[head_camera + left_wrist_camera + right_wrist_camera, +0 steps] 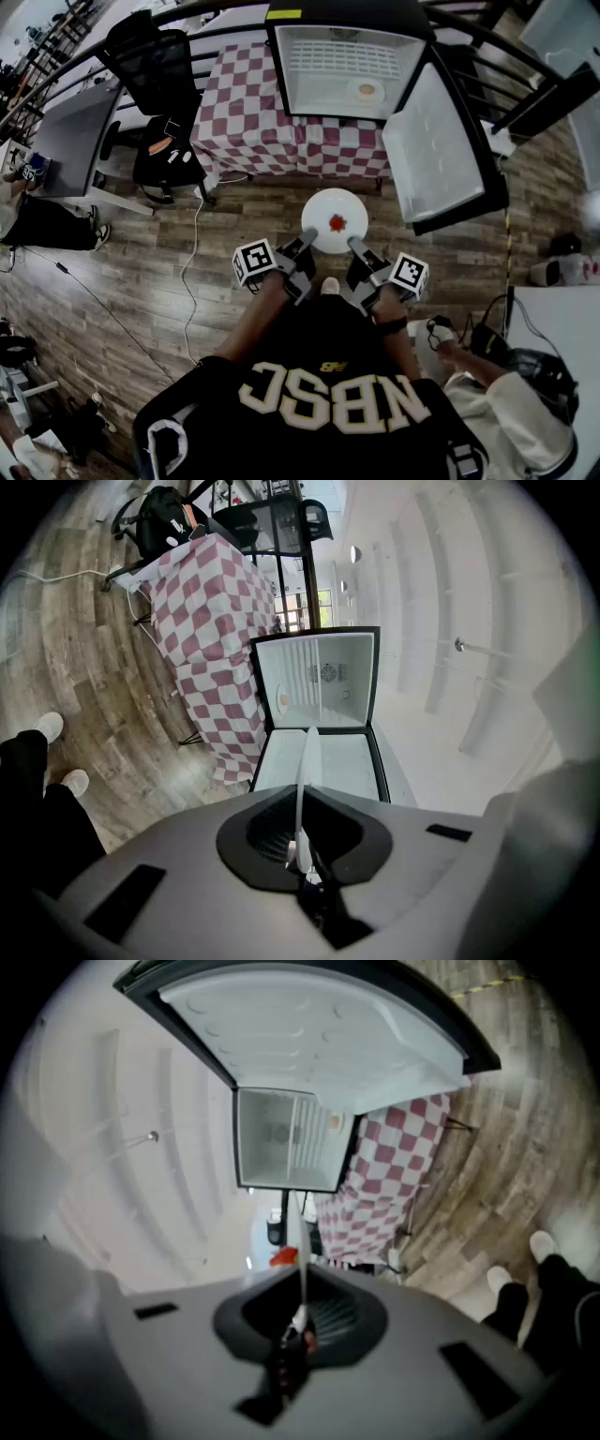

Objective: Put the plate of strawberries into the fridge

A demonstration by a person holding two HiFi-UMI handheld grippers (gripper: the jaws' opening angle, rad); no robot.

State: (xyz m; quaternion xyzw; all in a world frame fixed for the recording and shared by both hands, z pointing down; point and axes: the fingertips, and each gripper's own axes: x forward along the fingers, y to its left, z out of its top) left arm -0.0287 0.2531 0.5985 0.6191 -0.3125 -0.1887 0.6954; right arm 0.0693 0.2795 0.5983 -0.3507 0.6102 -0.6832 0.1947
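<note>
A white plate (319, 202) with a red strawberry (337, 223) on it hangs level over the wooden floor, in front of the open fridge (347, 66). My left gripper (307, 240) is shut on the plate's near-left rim. My right gripper (357, 247) is shut on the near-right rim. In the left gripper view the plate (306, 771) shows edge-on as a thin white line between the jaws, with the fridge (323, 682) beyond it. The right gripper view shows the same edge (301, 1274) and the strawberry (284, 1257) beside it.
The fridge door (436, 150) swings out to the right of the plate. A small round item (367, 91) lies inside the fridge. A table with a checked cloth (253, 112) stands at the fridge's left, with a black chair (155, 66) further left. A white cable (192, 272) crosses the floor.
</note>
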